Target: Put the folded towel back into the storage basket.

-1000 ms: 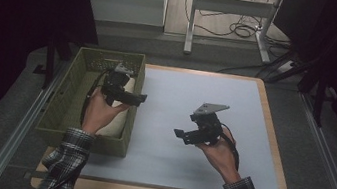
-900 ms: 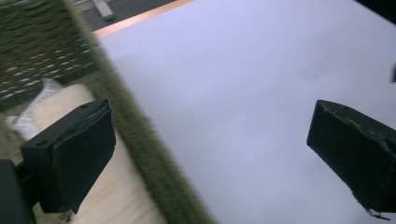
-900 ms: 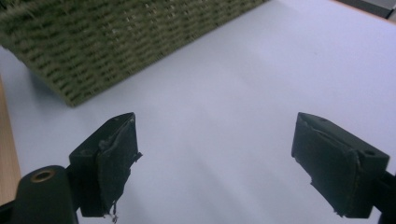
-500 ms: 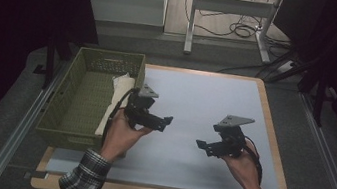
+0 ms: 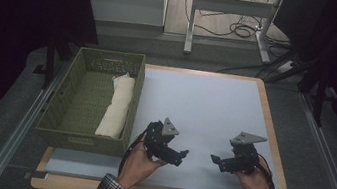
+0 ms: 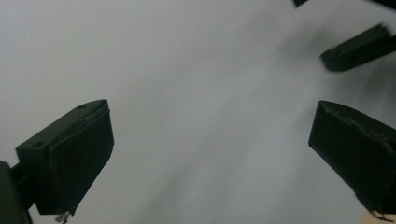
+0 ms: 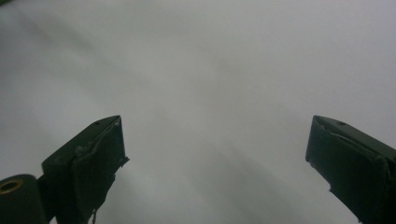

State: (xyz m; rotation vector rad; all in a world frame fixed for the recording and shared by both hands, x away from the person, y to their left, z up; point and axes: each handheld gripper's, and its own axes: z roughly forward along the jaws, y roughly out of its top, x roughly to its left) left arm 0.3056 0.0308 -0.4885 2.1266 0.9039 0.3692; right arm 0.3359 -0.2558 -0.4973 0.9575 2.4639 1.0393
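Your rolled white towel (image 5: 116, 106) already lies inside the green basket (image 5: 54, 108) at the left of the high view, against its right wall, so the putting-away step looks finished. Your left gripper (image 5: 184, 153) and right gripper (image 5: 214, 159) sit low at the bottom centre over the bare table (image 5: 205, 105), jaws spread wide and empty, the right pair having just been opening. Next move, as I judge it: rest both hands clear of the basket; no label or writing can be read anywhere

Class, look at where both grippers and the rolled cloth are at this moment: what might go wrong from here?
1. The left gripper and right gripper point at each other with open, empty jaws; they might collide if brought closer.
2. The rolled cloth leans against the basket wall nearest the mat; it may snag there if it is lifted out.
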